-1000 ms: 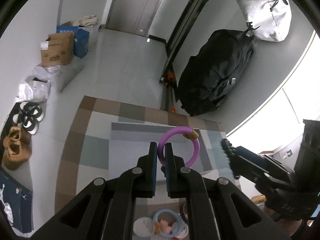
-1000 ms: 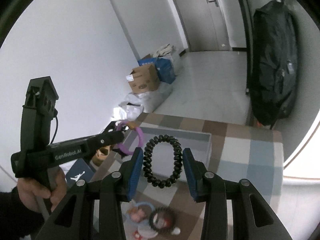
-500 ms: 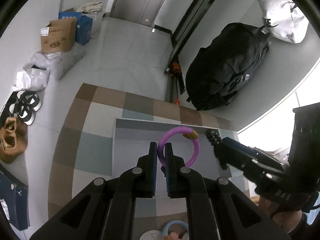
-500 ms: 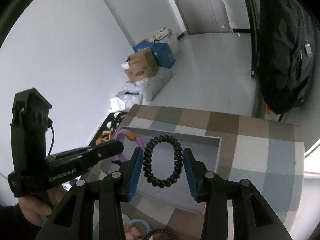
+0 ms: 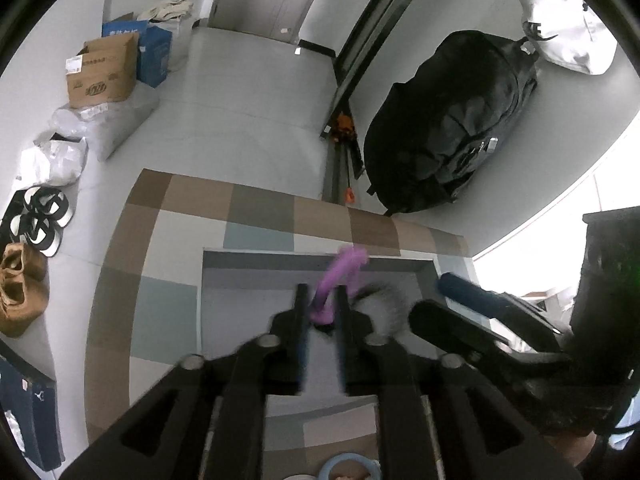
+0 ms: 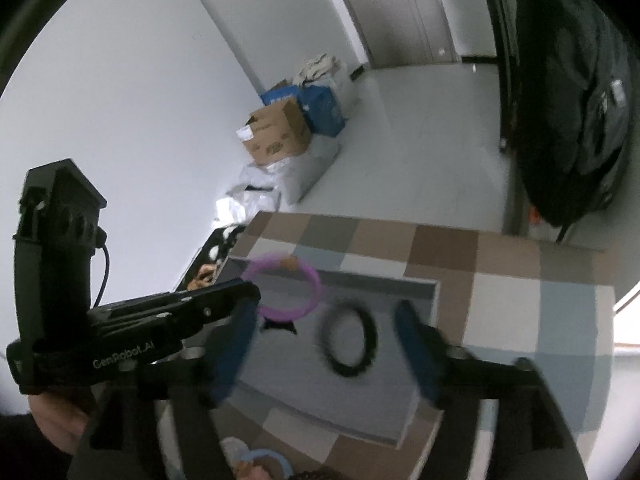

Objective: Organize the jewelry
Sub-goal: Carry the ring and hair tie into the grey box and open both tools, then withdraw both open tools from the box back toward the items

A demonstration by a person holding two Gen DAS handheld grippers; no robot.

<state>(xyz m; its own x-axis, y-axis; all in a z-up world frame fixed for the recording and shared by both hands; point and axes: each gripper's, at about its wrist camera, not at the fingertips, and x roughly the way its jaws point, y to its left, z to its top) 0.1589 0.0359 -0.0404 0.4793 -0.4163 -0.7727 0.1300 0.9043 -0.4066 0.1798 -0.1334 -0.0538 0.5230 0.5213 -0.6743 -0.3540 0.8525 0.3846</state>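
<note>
Even daylight, glare at right, fisheye-bent edges, motion blur nearby.

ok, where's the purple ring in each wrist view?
Left wrist: purple ring at centre, edge-on and blurred, between the left hand-held gripper fingers.
Right wrist: left of centre, face-on, at that gripper's tip.
Shared landmark: grey tray below it.

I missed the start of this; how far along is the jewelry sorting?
Midway. Both grippers' jaws are opening over the grey tray: the purple ring and black coil bracelet are dropping in. Left: a blue ring and other pieces on the checked cloth.
</note>
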